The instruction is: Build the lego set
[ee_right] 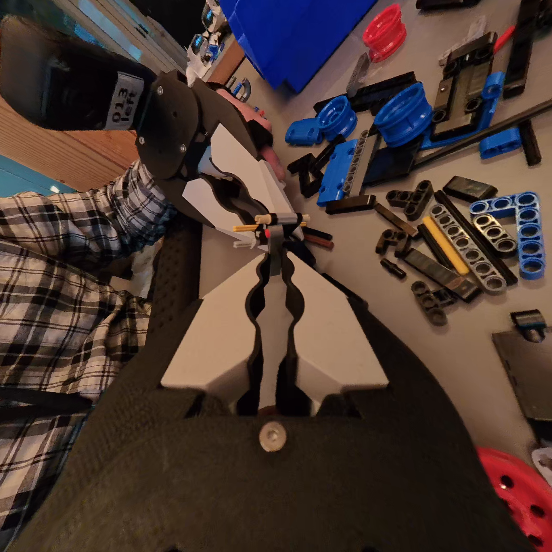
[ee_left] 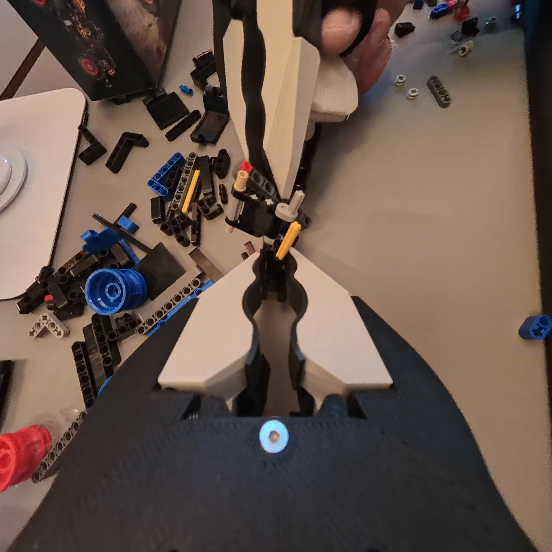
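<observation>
A small black lego assembly (ee_left: 257, 215) with a yellow axle (ee_left: 288, 240), a tan pin, a red pin and a grey axle pin is held above the table between both grippers. My left gripper (ee_left: 273, 258) is shut on its black lower end. My right gripper (ee_right: 274, 263) is shut on a dark grey beam (ee_right: 275, 249) that sticks out of the assembly (ee_right: 270, 224). In the left wrist view the right gripper (ee_left: 267, 182) reaches down from above. In the right wrist view the left gripper (ee_right: 280, 219) comes in from the upper left.
Loose black, grey and blue beams lie left of the assembly, with a blue wheel hub (ee_left: 115, 291), a red hub (ee_left: 21, 454), the set's box (ee_left: 98, 44) and a white board (ee_left: 38, 179). A blue bin (ee_right: 286, 38), blue hubs (ee_right: 403, 115) and a plaid sleeve (ee_right: 74, 239) show too. Only a small space, under 4 cm, lies between the two pairs of fingers. The left tips stand about 10 cm off the blue wheel hub (ee_left: 115, 291). Look for it in the right wrist view (ee_right: 389, 113) too.
</observation>
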Tool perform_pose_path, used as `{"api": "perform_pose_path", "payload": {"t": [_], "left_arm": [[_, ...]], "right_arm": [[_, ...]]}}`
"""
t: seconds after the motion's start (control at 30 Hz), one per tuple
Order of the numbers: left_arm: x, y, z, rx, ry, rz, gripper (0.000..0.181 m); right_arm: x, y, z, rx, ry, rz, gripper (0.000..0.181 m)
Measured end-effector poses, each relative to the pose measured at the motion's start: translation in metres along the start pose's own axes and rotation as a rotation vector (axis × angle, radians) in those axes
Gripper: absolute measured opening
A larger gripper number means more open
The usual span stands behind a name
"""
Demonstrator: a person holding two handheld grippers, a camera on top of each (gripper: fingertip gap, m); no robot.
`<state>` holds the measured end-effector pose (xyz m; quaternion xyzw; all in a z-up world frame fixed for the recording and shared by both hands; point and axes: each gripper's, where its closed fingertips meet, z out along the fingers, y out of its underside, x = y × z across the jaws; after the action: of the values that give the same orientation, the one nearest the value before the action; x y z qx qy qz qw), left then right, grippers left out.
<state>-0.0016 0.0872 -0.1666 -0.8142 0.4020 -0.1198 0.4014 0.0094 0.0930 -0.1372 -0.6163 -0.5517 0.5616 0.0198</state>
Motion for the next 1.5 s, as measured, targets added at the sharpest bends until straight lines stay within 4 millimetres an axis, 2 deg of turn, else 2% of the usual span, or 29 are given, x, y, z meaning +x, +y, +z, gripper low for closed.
{"api": "perform_pose_path", "payload": {"t": [0.27,0.7,0.97,1.27,1.5], "left_arm": [[-0.001,0.000,0.001,0.003,-0.007,0.012,0.009],[-0.001,0.001,0.001,0.011,0.002,0.025,0.010],[-0.002,0.002,0.003,0.004,-0.002,0.021,0.013],[-0.004,0.001,0.002,0.015,0.005,-0.015,0.012],[0.001,-0.002,0.003,0.025,0.011,0.005,0.011]], "right_arm": [[0.004,-0.001,-0.001,0.010,-0.015,0.021,0.007],[0.007,-0.001,0.005,-0.124,-0.076,-0.082,0.008],[0.013,0.005,0.004,-0.141,-0.012,-0.141,0.008],[0.015,0.000,0.005,-0.135,0.075,-0.266,0.007],[0.014,-0.001,0.000,-0.155,0.175,-0.342,0.017]]}}
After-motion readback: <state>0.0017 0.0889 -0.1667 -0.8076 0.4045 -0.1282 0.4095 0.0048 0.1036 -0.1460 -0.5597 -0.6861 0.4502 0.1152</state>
